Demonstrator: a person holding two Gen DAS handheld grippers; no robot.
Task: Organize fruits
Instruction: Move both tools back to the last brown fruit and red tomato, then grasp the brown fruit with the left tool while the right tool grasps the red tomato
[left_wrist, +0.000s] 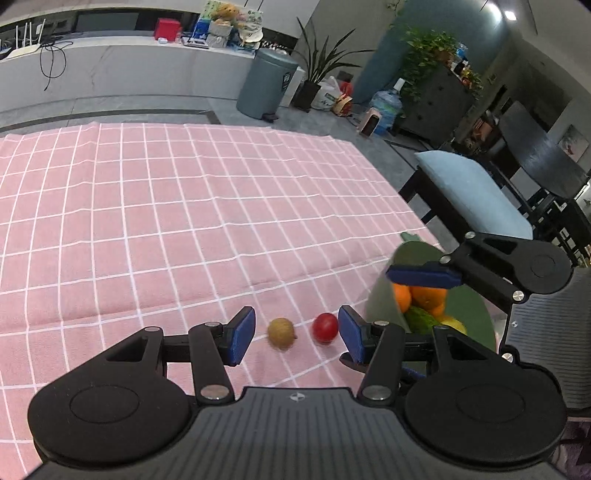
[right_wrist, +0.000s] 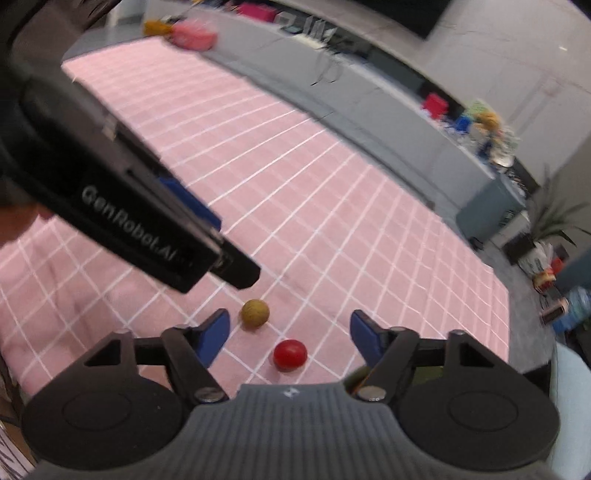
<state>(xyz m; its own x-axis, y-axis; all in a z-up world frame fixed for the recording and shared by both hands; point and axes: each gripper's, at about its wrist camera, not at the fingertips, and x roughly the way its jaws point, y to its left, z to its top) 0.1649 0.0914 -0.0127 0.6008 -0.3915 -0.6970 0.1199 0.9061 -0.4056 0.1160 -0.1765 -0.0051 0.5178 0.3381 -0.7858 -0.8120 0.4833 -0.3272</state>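
Both grippers hang over a counter (left_wrist: 147, 221) covered by a pink checked cloth, and both are spread wide with nothing between the pads. The left gripper (left_wrist: 296, 334) frames two small fruits lying on the cloth: a brownish-yellow round fruit (left_wrist: 281, 333) and, just beside it to the right, a red fruit (left_wrist: 325, 328); the two are near each other but apart. Only the left view shows the green bowl (left_wrist: 469, 306) at the counter's right edge, holding oranges (left_wrist: 421, 295) and a green fruit (left_wrist: 421, 319), with the right gripper (left_wrist: 424, 275) above it. The right view is blurred; it shows the same two fruits from another side, the yellow fruit (right_wrist: 255, 312) farther off and the red fruit (right_wrist: 290, 354) between the right gripper's (right_wrist: 290, 332) pads, and the left gripper's black body (right_wrist: 122, 206) crossing the upper left.
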